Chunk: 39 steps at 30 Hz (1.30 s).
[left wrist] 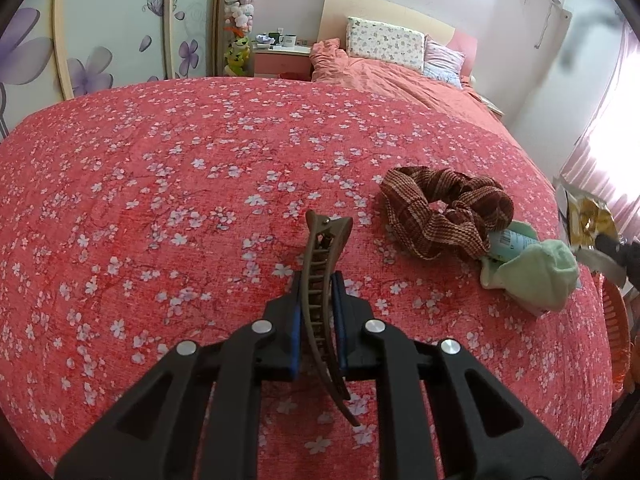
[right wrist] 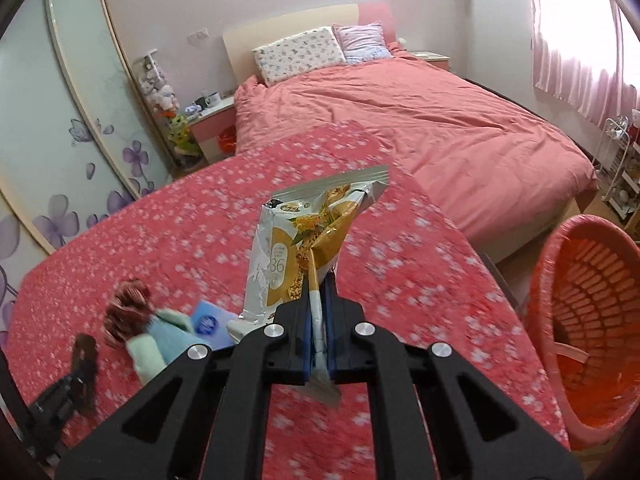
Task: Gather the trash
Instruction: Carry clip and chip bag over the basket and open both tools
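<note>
My left gripper is shut on a brown toothed hair clip, held a little above the red floral cloth. My right gripper is shut on the lower edge of a white-and-gold snack wrapper, which stands up above the cloth. The same wrapper shows at the right edge of the left wrist view. An orange plastic basket stands off the cloth's right edge, right of the wrapper. In the blurred right wrist view the hair clip shows at lower left.
On the cloth lie a brown checked scrunchie, a pale green sock over a light blue tube, and a blue packet. A bed with a pink cover stands behind, a wardrobe at left.
</note>
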Available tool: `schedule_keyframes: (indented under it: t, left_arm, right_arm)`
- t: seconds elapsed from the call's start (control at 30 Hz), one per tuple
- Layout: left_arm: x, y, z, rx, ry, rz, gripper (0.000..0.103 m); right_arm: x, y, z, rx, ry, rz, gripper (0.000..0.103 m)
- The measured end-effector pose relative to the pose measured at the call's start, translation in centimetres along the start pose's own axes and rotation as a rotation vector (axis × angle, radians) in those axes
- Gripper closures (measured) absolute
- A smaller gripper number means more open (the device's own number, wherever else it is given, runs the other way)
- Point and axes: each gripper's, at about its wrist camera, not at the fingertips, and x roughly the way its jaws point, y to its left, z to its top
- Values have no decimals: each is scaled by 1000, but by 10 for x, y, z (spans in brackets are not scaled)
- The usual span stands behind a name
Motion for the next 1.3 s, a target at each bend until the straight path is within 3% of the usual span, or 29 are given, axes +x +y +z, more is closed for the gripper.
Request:
schedule_keyframes:
  t: [0.27,0.57,0.97,1.3]
  left_arm:
    - [-24,-14,-3,48,-62,8,89]
    - [-61,-56,-4,89,-81,-41,89]
    - [-104,-174,-11,214,-115,-223,89]
    - [-109,-288,-31,341,-68,-410,89]
  right_arm:
    - [-16,-18,-10,3,-25,-21,97]
    - [-58,-35,-22,-34,-131,-38,97]
    - [-110,-89,-32,3,-244,-118,97]
    - [-131,-147,-37,75,-288,-196,97]
